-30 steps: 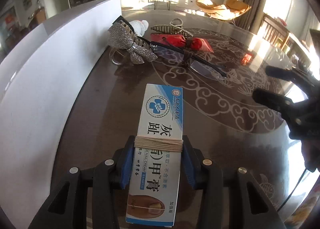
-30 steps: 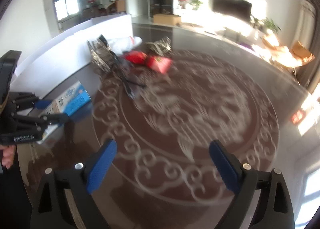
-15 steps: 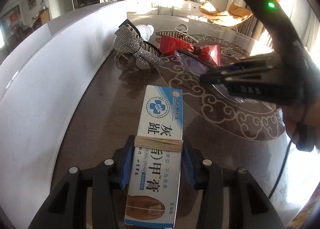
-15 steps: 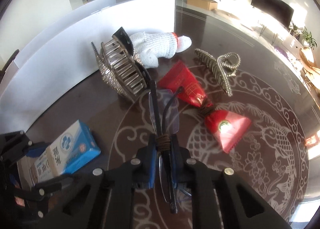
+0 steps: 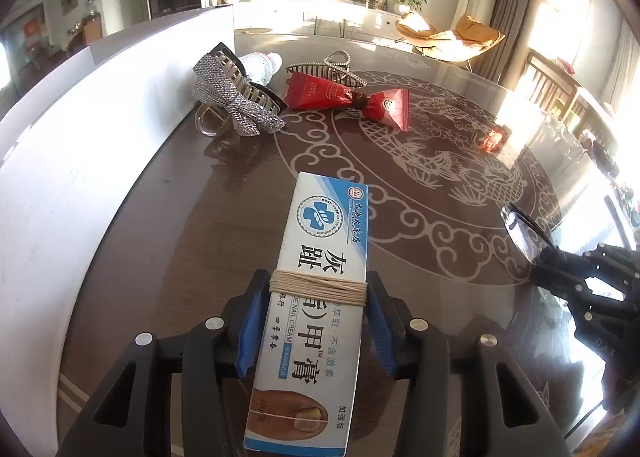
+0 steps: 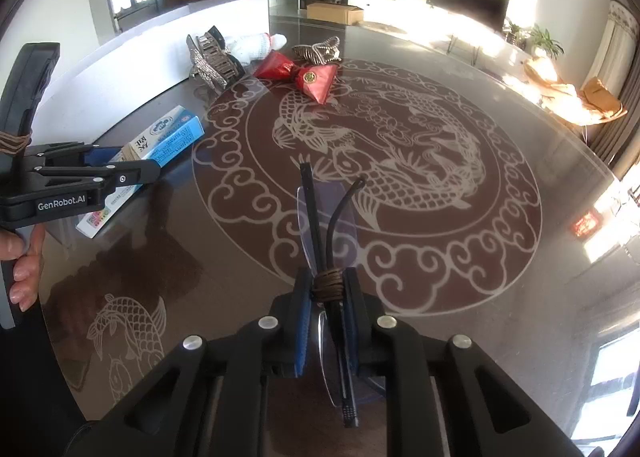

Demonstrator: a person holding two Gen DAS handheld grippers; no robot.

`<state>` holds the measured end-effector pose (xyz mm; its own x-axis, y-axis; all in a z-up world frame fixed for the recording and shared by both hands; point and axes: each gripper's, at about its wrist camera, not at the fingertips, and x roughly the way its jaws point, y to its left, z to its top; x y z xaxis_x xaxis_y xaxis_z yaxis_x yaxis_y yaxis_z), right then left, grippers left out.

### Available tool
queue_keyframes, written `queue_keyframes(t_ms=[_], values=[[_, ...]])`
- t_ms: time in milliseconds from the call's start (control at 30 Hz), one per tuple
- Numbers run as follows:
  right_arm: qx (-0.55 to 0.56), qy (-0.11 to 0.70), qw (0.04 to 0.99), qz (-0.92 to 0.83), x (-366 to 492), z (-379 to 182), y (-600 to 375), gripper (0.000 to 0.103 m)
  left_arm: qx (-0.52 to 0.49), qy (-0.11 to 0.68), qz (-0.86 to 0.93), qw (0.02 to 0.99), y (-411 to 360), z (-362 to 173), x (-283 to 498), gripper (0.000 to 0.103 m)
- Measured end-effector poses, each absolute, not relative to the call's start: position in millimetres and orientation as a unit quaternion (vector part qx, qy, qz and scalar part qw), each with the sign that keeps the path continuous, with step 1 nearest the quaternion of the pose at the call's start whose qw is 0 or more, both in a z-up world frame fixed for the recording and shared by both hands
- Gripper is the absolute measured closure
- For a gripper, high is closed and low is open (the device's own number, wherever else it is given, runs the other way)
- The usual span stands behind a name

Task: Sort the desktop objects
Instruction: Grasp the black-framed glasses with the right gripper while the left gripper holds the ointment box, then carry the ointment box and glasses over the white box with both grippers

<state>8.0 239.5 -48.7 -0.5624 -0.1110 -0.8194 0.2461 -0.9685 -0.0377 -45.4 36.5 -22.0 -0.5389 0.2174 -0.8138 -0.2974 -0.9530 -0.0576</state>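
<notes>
Fingers of the left gripper point(image 5: 318, 327), just easing apart, flank the cream box point(image 5: 320, 289), while the right gripper point(image 6: 327, 325) clamps folded glasses point(image 6: 326, 233) above the tabletop point(image 6: 460, 257).

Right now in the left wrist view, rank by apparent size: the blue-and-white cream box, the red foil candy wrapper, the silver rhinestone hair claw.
1. Blue-and-white cream box, though it sits nearest the camera, which inflates it.
2 and 3. Red foil candy wrapper and silver rhinestone hair claw look alike; no ranking.

R gripper point(image 6: 325, 321) jaws clamp folded glasses point(image 6: 326, 241).
</notes>
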Motion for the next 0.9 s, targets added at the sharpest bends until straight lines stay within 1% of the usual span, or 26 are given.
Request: queue_keyframes(t_ms=[33, 100, 133, 167, 200, 233, 267, 333, 400, 433, 500, 600, 900], values=[[0.453, 0.077, 0.096, -0.883, 8, -49, 239, 0.074, -0.458, 0.057, 0.875, 0.147, 40, -23, -42, 0.035], [0.442, 0.072, 0.088, -0.89, 7, -50, 241, 0.061, -0.46, 0.086, 0.875, 0.128, 47, -27, -41, 0.019], [0.44, 0.062, 0.086, -0.892, 7, -50, 244, 0.058, -0.46, 0.084, 0.875, 0.126, 47, -27, -42, 0.018], [0.436, 0.048, 0.083, -0.895, 9, -53, 248, 0.052, -0.463, 0.074, 0.874, 0.128, 44, -28, -43, 0.017], [0.434, 0.038, 0.085, -0.896, 8, -53, 251, 0.048, -0.464, 0.067, 0.874, 0.127, 42, -29, -45, 0.013], [0.435, 0.04, 0.086, -0.896, 6, -54, 249, 0.048, -0.465, 0.07, 0.874, 0.122, 42, -30, -46, 0.005], [0.436, 0.047, 0.088, -0.895, 6, -55, 245, 0.044, -0.466, 0.069, 0.874, 0.118, 42, -32, -48, 0.001], [0.439, 0.057, 0.084, -0.893, 4, -59, 241, 0.032, -0.465, 0.066, 0.875, 0.12, 41, -33, -49, 0.0], [0.449, 0.037, 0.075, -0.89, 0, -62, 249, 0.012, -0.463, 0.066, 0.875, 0.121, 42, -33, -50, 0.0], [0.45, 0.039, 0.076, -0.889, 0, -62, 248, 0.011, -0.463, 0.066, 0.875, 0.121, 42, -34, -50, 0.0], [0.453, 0.047, 0.073, -0.887, 0, -64, 245, 0.005, -0.463, 0.067, 0.875, 0.121, 42, -34, -50, 0.0], [0.457, 0.043, 0.072, -0.885, -2, -66, 246, 0.0, -0.463, 0.066, 0.875, 0.121, 42, -33, -50, 0.0], [0.457, 0.043, 0.072, -0.885, -2, -66, 246, 0.0, -0.463, 0.066, 0.875, 0.121, 43, -34, -51, 0.0]])
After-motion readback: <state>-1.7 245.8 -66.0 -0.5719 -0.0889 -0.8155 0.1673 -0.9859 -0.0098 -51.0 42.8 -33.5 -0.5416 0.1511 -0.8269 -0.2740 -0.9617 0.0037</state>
